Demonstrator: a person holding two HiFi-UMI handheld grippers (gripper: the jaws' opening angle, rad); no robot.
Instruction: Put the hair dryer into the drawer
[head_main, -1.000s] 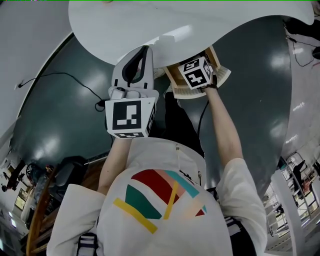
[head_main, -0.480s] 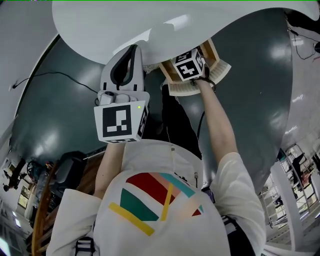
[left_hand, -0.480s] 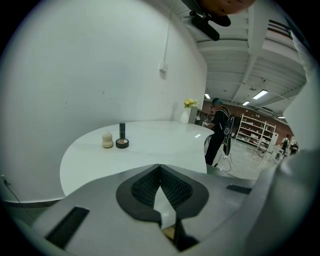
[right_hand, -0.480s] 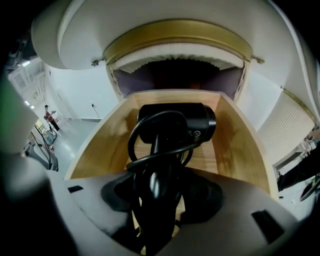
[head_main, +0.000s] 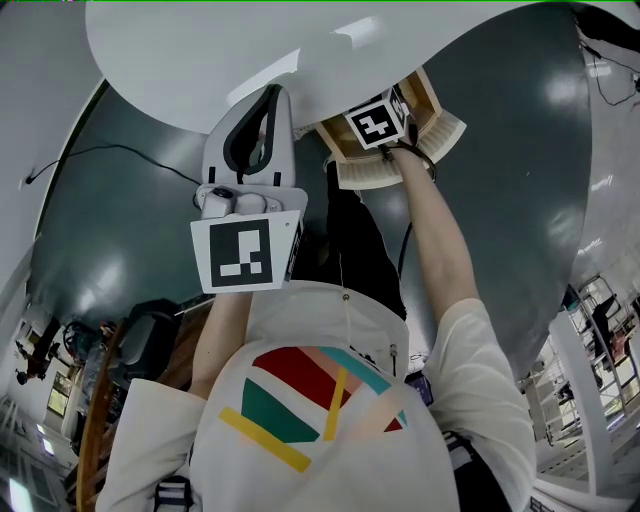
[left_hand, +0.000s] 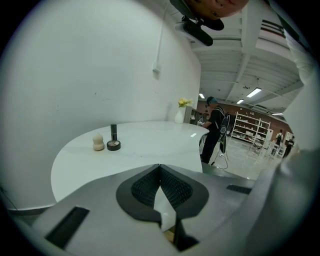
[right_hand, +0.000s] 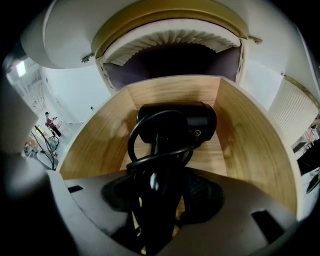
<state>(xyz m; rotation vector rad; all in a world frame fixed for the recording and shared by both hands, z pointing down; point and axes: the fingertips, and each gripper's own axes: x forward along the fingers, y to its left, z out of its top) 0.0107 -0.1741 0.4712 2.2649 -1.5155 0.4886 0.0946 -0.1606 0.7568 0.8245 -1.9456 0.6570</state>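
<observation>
Black hair dryer in open drawer
Cord looped round it; barrel crosswise between pale wooden walls, handle pointing near.

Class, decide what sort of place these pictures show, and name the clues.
Probably a dressing-table setup inside a large shop-like hall: makeup sponge and compact on the white curved table, a hair dryer within a wooden drawer, store shelves behind.

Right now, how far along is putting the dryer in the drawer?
Done: the drawer is open and the dryer is down between its wooden walls. In hand: the right tongs grip the dryer and its cord. Left: set it down, let go, withdraw. The left tongs are shut and empty.
</observation>
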